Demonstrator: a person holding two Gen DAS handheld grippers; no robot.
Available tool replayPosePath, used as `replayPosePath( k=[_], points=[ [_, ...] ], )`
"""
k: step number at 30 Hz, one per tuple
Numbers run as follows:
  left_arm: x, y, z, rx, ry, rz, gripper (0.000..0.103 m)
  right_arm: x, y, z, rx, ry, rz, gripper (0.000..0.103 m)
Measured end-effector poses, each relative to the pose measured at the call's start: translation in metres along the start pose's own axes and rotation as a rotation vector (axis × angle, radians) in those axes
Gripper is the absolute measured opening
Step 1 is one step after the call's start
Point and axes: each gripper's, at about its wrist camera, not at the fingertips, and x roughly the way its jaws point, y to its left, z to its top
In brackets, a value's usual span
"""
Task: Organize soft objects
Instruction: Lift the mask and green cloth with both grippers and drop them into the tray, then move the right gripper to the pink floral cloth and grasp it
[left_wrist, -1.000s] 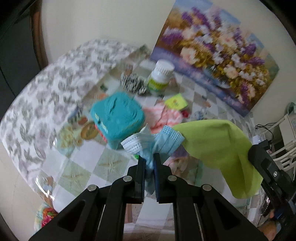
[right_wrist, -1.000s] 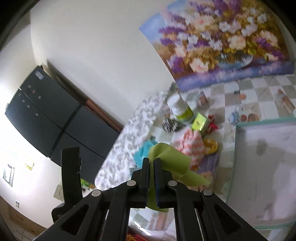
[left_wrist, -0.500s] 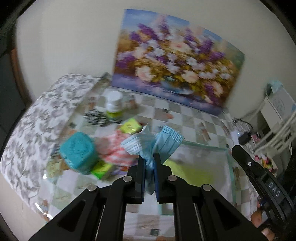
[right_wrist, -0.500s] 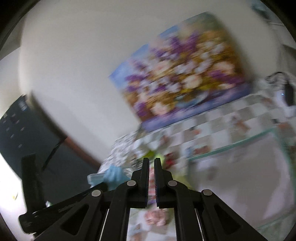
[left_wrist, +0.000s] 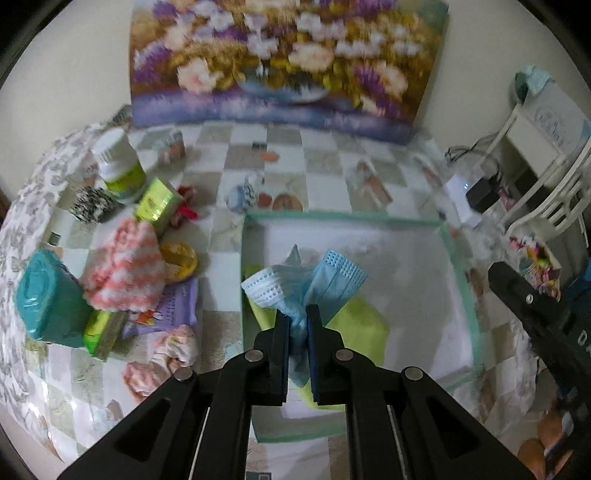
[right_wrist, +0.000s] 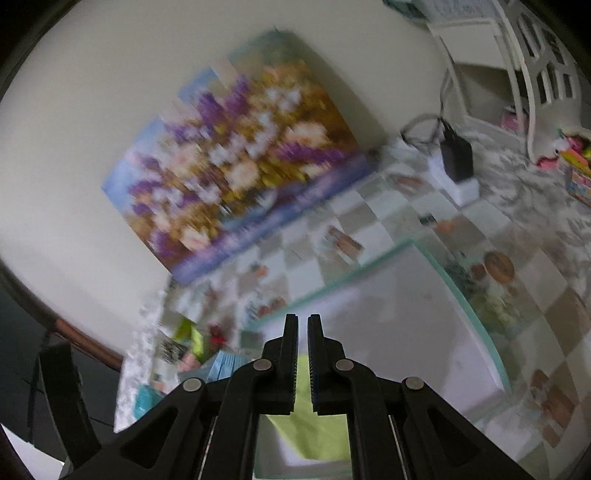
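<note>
My left gripper (left_wrist: 297, 317) is shut on a crumpled blue face mask (left_wrist: 310, 277), holding it over the near left part of a white tray with a teal rim (left_wrist: 343, 218). A lime green cloth (left_wrist: 358, 325) lies flat in the tray under the mask. My right gripper (right_wrist: 303, 321) is shut with nothing between its pads. It hangs above the tray (right_wrist: 406, 295), and the green cloth (right_wrist: 314, 432) shows below it. The mask (right_wrist: 225, 365) appears at its lower left.
Left of the tray is a pile: a pink and white knitted cloth (left_wrist: 125, 266), a teal wipes pack (left_wrist: 44, 295), a purple pack (left_wrist: 173, 306), a green box (left_wrist: 157, 201) and a white bottle (left_wrist: 118, 166). A flower painting (left_wrist: 284, 59) leans on the back wall. A white chair (left_wrist: 546, 184) stands right.
Both grippers swung right from the pile to over the tray. The green cloth, held by my right gripper a second ago, now lies in the tray. My left gripper still holds the mask.
</note>
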Motion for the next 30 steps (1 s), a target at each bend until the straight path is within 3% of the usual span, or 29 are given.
replayPosePath(
  k=[6, 9, 14, 20, 22, 23, 27, 30],
  points=[
    [0.021, -0.004, -0.006, 0.019, 0.063, -0.025, 0.010, 0.034, -0.007, -0.016, -0.008, 0.141, -0.095, 0.007],
    [0.026, -0.003, -0.007, 0.006, 0.088, -0.033, 0.016, 0.046, -0.013, -0.023, -0.003, 0.189, -0.124, 0.007],
    [0.029, -0.002, -0.009, -0.002, 0.103, -0.042, 0.057, 0.054, -0.013, -0.028, -0.023, 0.221, -0.171, 0.009],
    [0.026, 0.005, -0.007, -0.025, 0.088, -0.009, 0.082, 0.052, -0.011, -0.030, -0.061, 0.220, -0.226, 0.009],
    [0.023, 0.013, -0.005, -0.056, 0.073, 0.022, 0.084, 0.054, -0.010, -0.030, -0.077, 0.226, -0.244, 0.009],
    [0.022, 0.016, -0.004, -0.066, 0.068, 0.035, 0.086, 0.056, -0.008, -0.031, -0.090, 0.232, -0.257, 0.011],
    [0.016, 0.033, -0.001, -0.119, 0.037, 0.100, 0.090, 0.060, 0.004, -0.034, -0.153, 0.235, -0.295, 0.061],
    [0.010, 0.047, 0.001, -0.162, 0.017, 0.129, 0.096, 0.058, 0.012, -0.035, -0.197, 0.223, -0.297, 0.063]
  ],
)
